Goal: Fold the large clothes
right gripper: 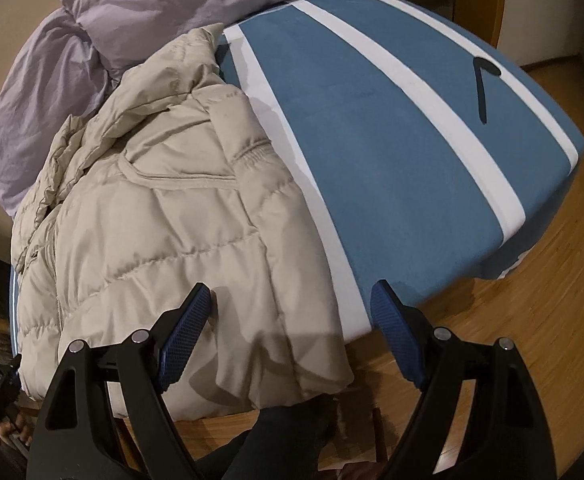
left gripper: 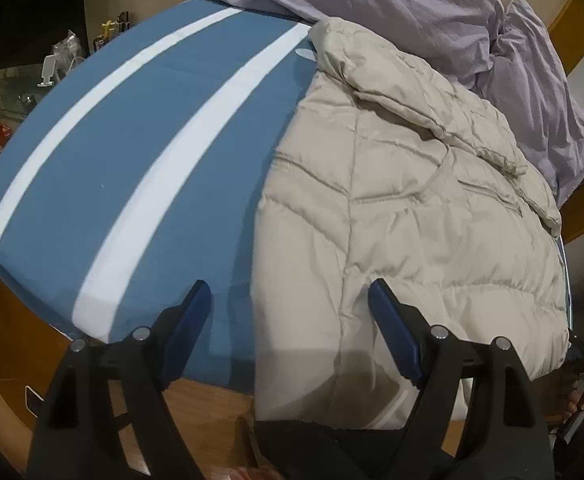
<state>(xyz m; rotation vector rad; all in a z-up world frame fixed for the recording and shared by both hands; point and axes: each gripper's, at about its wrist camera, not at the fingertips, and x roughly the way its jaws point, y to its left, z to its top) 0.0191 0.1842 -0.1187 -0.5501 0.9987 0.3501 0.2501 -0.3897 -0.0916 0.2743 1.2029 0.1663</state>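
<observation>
A beige quilted puffer jacket point(left gripper: 404, 216) lies spread on the blue bed with white stripes point(left gripper: 139, 148), its hem hanging over the near edge. My left gripper point(left gripper: 289, 292) is open and empty, hovering above the jacket's near left hem. In the right wrist view the jacket point(right gripper: 163, 220) fills the left half, collar toward the far side. My right gripper point(right gripper: 292, 292) is open and empty above the jacket's near right edge and the bed point(right gripper: 392, 168).
A crumpled lilac duvet point(left gripper: 412, 4) is piled at the bed's far end, also in the right wrist view point(right gripper: 131, 8). A thin black item point(right gripper: 482, 88) lies on the bed's far right. Wooden floor point(right gripper: 532, 300) surrounds the bed. A cluttered glass table point(left gripper: 31, 76) stands at the left.
</observation>
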